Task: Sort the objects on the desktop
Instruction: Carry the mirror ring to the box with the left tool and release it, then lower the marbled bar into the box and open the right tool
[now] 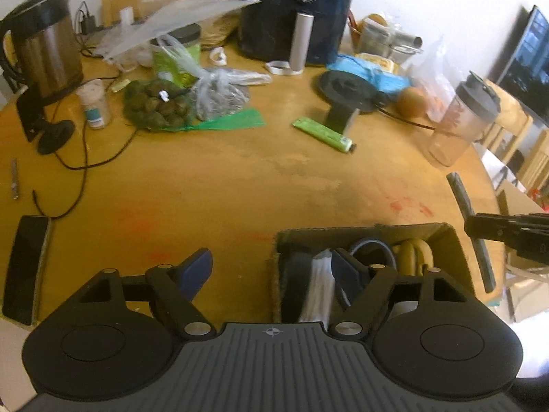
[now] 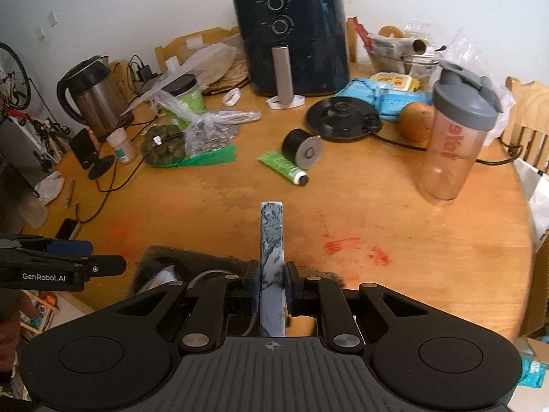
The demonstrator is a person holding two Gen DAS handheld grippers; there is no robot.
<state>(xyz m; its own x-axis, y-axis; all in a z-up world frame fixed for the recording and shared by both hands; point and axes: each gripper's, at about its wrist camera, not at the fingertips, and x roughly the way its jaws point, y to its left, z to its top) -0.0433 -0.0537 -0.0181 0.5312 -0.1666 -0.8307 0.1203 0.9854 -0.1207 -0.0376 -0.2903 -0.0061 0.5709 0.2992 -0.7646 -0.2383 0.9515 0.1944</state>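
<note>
Right gripper [image 2: 271,286] clenched flat marbled grey-white slab [image 2: 271,237] above brown cardboard box [image 1: 446,240]; left gripper [image 1: 271,267] released, empty. Risk: slab snagging box rim.

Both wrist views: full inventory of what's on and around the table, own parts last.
table: 1, wooden, round, red smears near front
air fryer: 1, dark blue, back centre
kettle: 1, steel and black, back left
kettle base: 1, black, right of centre
shaker bottle: 1, clear with grey lid, right
orange fruit: 1, beside the bottle
green tube: 1, centre
black roll: 1, behind the tube
net of green fruit: 1, left of centre
small white jar: 1, left
phone: 1, black, front left edge
cardboard box: 1, brown, front, holding items
marbled slab: 1, grey-white, in the right claw
left claw: open, above the box
right claw: shut on the slab
</note>
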